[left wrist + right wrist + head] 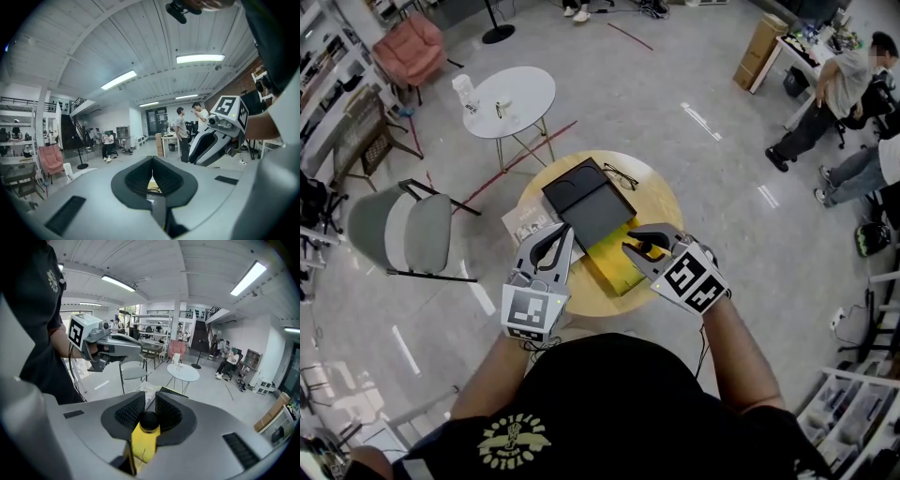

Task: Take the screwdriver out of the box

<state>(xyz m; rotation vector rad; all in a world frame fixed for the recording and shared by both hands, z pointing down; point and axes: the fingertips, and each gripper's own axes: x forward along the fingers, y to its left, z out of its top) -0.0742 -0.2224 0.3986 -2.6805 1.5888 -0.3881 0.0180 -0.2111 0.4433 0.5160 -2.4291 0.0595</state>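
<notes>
Pinching the screwdriver (143, 439) by its yellow handle in my right gripper (631, 242) over the box (614, 272), I should lift straight and hold firm, my left gripper (559, 246) pressed together, empty, alongside.

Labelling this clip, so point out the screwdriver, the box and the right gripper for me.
screwdriver (143, 442): right gripper view, on its yellow handle.
box (595, 217): head view, on its dark inner panel.
right gripper (150, 401): right gripper view, midway between its fingertips.
</notes>
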